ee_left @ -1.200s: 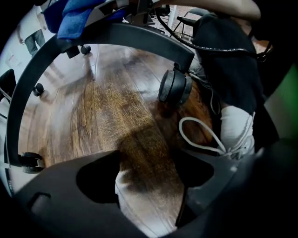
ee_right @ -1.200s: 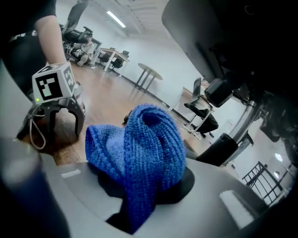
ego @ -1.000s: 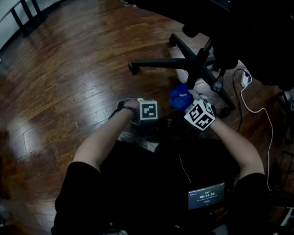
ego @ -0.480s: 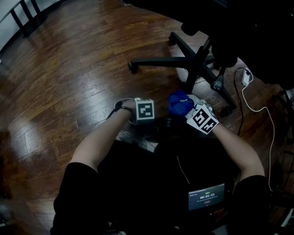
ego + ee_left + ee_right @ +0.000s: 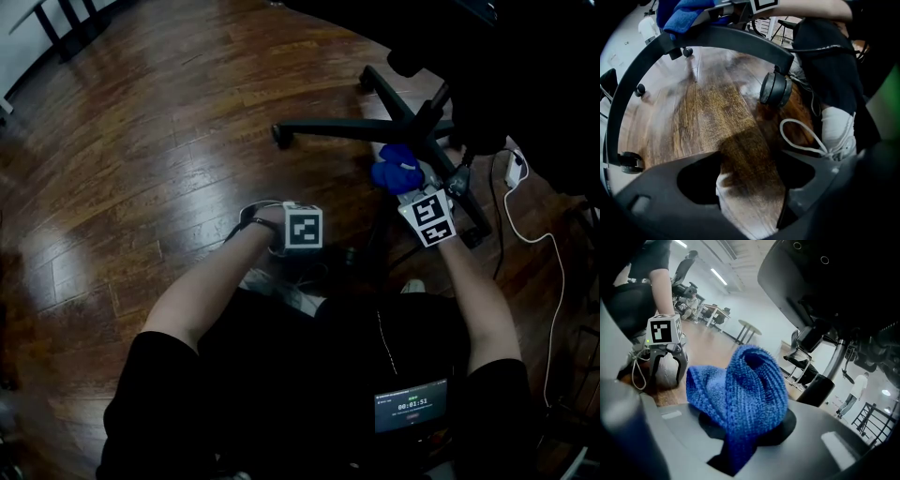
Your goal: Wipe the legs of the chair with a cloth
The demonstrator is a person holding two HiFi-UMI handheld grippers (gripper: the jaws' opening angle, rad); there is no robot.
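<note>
The black chair base [image 5: 412, 131] spreads its legs over the wooden floor at the upper right of the head view. My right gripper [image 5: 417, 187] is shut on a blue knitted cloth [image 5: 396, 169], which rests against a leg close to the hub. The right gripper view shows the cloth [image 5: 740, 394] bunched up between the jaws. My left gripper [image 5: 750, 187] is open, low over the floor, with only boards between its jaws. Ahead of it, one chair leg [image 5: 717, 37] arcs across to a caster [image 5: 776, 88], and the cloth [image 5: 684, 14] lies on that leg.
A white cable [image 5: 525, 220] and plug trail on the floor right of the chair. My white-laced shoe [image 5: 836, 136] sits beside the caster. More casters [image 5: 277, 137] end the other legs. Bare wooden floor [image 5: 141, 141] stretches to the left.
My right gripper has carried the blue cloth away from me and to the right, up to the chair leg near the hub. The left gripper has stayed put.
</note>
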